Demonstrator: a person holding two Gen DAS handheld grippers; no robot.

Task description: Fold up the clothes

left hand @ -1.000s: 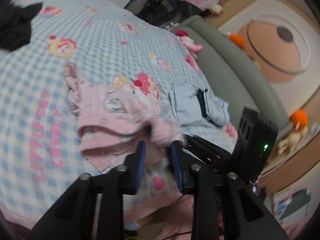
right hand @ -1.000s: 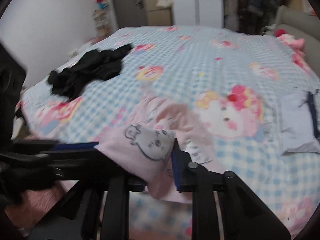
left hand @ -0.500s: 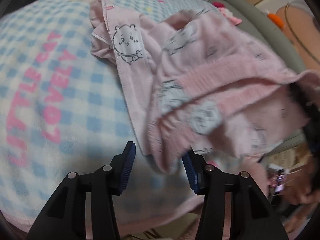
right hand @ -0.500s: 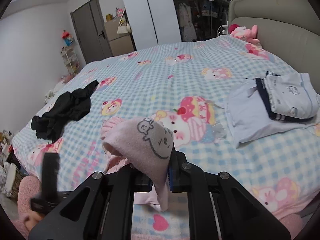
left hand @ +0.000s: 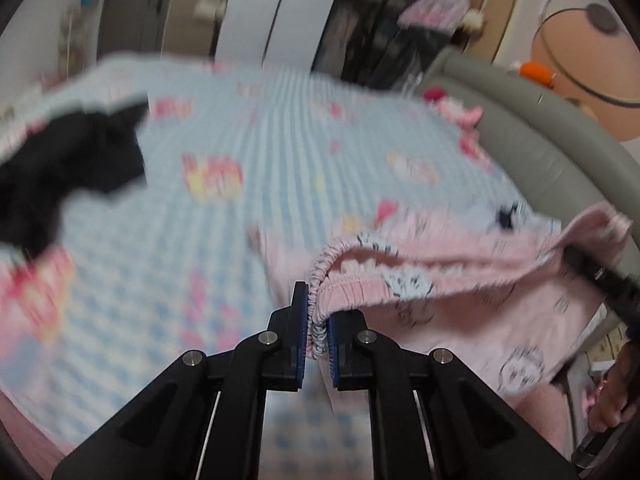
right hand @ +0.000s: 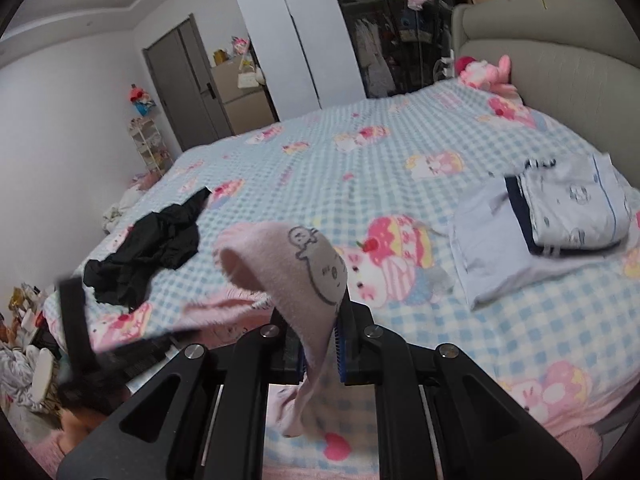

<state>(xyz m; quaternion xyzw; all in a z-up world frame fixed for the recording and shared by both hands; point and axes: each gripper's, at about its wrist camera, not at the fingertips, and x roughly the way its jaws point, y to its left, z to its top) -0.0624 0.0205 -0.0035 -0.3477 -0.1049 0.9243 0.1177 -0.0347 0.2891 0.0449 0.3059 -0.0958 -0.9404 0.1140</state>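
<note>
Looking along the left gripper (left hand: pixel 318 332), its blue-padded jaws have just been closing and now pinch the gathered elastic waistband of a pink garment (left hand: pixel 460 280) printed with small cartoon faces. The cloth stretches rightward, lifted above the blue checked bedspread (left hand: pixel 248 184), to where the other tool's dark tip meets its far edge. Holding it at two corners likely serves to spread it flat before folding. A black garment (left hand: pixel 60 176) lies crumpled at far left. This view is blurred.

Switching to the right gripper (right hand: pixel 322 344), its jaws are clamped on another part of the same pink garment, which arches up over the fingers and hangs down below them, while one edge runs left toward the other tool, a dark blur. On the bed at right sits a folded stack (right hand: pixel 560 216) of pale blue clothes, apparently finished; the black garment waits at left.
</note>
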